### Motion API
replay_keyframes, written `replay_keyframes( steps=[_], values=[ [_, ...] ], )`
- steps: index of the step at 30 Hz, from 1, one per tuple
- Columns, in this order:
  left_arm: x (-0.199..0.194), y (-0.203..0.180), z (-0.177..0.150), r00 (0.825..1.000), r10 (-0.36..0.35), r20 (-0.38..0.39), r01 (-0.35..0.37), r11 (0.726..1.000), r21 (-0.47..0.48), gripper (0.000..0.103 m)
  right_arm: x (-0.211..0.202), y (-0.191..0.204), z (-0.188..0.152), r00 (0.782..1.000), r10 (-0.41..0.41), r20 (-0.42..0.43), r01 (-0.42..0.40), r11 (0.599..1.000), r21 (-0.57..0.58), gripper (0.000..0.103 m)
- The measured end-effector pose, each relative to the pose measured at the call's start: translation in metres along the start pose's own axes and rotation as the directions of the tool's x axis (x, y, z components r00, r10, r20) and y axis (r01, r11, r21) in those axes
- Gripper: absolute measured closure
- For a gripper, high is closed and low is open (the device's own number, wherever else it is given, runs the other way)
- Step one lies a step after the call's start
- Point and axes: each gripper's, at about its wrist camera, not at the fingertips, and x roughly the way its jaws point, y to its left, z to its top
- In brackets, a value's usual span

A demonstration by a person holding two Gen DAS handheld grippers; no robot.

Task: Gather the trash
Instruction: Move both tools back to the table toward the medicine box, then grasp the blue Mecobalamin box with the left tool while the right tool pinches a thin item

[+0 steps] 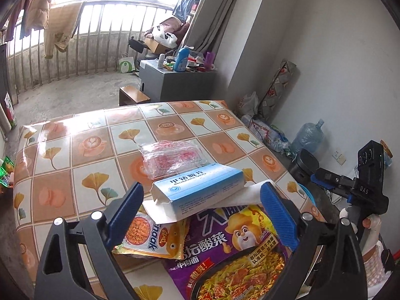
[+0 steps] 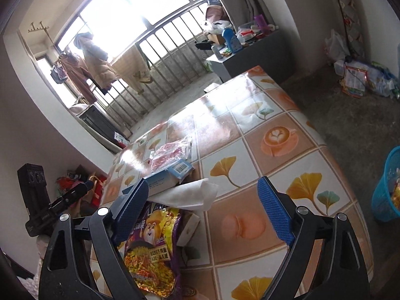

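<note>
Glossy purple noodle wrapper (image 1: 225, 257), rectangular cardboard box (image 1: 200, 187), crinkled clear bag (image 1: 172, 157)

Trash lies heaped near one edge of the table (image 1: 62, 155), which is covered in an oilcloth printed with ginkgo leaves and coffee cups. A purple instant-noodle packet (image 1: 225, 257) lies flat at the bottom, its printed face up. An orange snack wrapper (image 1: 155, 237) lies beside it, partly tucked under. A white tissue (image 1: 247, 195) drapes across the packet's far end. On top rests a pale blue medicine box (image 1: 197, 187), end flap open, lying on its side. Just beyond, toward the table's middle, sits a crumpled clear plastic bag with red print (image 1: 170, 158).
</note>
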Motion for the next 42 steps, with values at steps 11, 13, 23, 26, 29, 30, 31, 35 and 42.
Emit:
replay_keyframes(
  steps=[11, 13, 23, 26, 29, 30, 31, 35, 42],
  values=[
    [0.029, 0.003, -0.001, 0.998, -0.031, -0.062, 0.033, 0.999, 0.033, 0.021, 0.022, -0.012, -0.003, 0.996, 0.032, -0.083, -0.023, 0.994, 0.106, 0.026],
    [0.036, 0.002, 0.001, 0.996, -0.043, -0.076, 0.046, 0.998, 0.044, 0.022, 0.025, -0.015, -0.003, 0.994, 0.048, -0.098, -0.035, 0.991, 0.132, 0.027],
    [0.090, -0.006, 0.022, 0.972, -0.102, -0.211, 0.136, 0.979, 0.153, 0.022, 0.039, -0.024, -0.008, 0.983, 0.095, -0.158, -0.063, 0.979, 0.195, 0.031],
    [0.110, 0.001, 0.033, 0.953, -0.147, -0.264, 0.189, 0.971, 0.143, 0.021, 0.044, -0.025, -0.010, 0.979, 0.102, -0.174, -0.066, 0.977, 0.204, 0.031],
    [0.133, 0.011, 0.045, 0.924, -0.214, -0.316, 0.253, 0.964, 0.086, 0.020, 0.049, -0.026, -0.010, 0.974, 0.128, -0.188, -0.085, 0.971, 0.225, 0.031],
    [0.142, 0.016, 0.048, 0.914, -0.234, -0.331, 0.267, 0.962, 0.056, 0.020, 0.051, -0.027, -0.010, 0.971, 0.141, -0.193, -0.093, 0.967, 0.236, 0.031],
    [0.151, 0.021, 0.050, 0.898, -0.262, -0.353, 0.288, 0.957, 0.021, 0.020, 0.052, -0.027, -0.010, 0.968, 0.154, -0.199, -0.103, 0.964, 0.246, 0.031],
    [0.180, 0.040, 0.051, 0.849, -0.324, -0.416, 0.301, 0.946, -0.122, 0.020, 0.054, -0.029, -0.008, 0.960, 0.180, -0.212, -0.123, 0.958, 0.260, 0.032],
    [0.183, 0.057, 0.042, 0.710, -0.552, -0.438, 0.412, 0.829, -0.378, 0.020, 0.061, -0.034, -0.005, 0.954, 0.197, -0.227, -0.131, 0.952, 0.275, 0.035]
  ],
)
